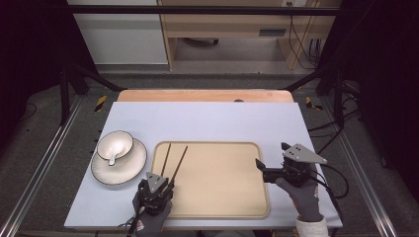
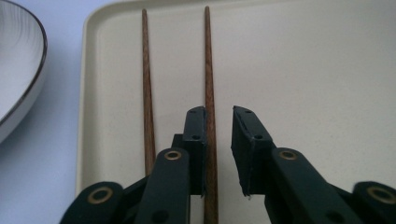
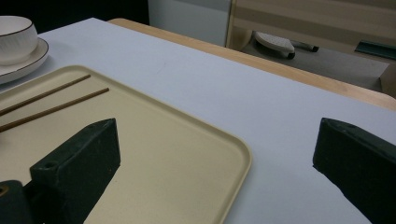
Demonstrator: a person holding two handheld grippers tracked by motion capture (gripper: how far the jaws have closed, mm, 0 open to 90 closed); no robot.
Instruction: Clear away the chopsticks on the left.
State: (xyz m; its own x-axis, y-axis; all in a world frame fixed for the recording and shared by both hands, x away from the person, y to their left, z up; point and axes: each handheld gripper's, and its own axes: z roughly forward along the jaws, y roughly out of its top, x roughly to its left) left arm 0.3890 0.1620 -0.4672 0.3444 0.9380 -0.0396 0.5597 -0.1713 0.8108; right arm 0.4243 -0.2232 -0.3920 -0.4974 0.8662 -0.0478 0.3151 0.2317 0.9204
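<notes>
The chopsticks [image 1: 172,161] lie side by side at the tray's [image 1: 222,197] nine o'clock edge. On the bench [image 1: 207,121], a plate [image 1: 129,168] carries a bowl [image 1: 114,144] at nine o'clock. Left tongs [image 2: 218,126] straddle one chopstick, slightly open; right tongs [image 1: 271,160] gape wide, holding nothing.

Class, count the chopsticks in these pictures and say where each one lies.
2. Both lie on the tray, near its left edge: the left chopstick lies free, the right chopstick runs between the left gripper jaws.
</notes>
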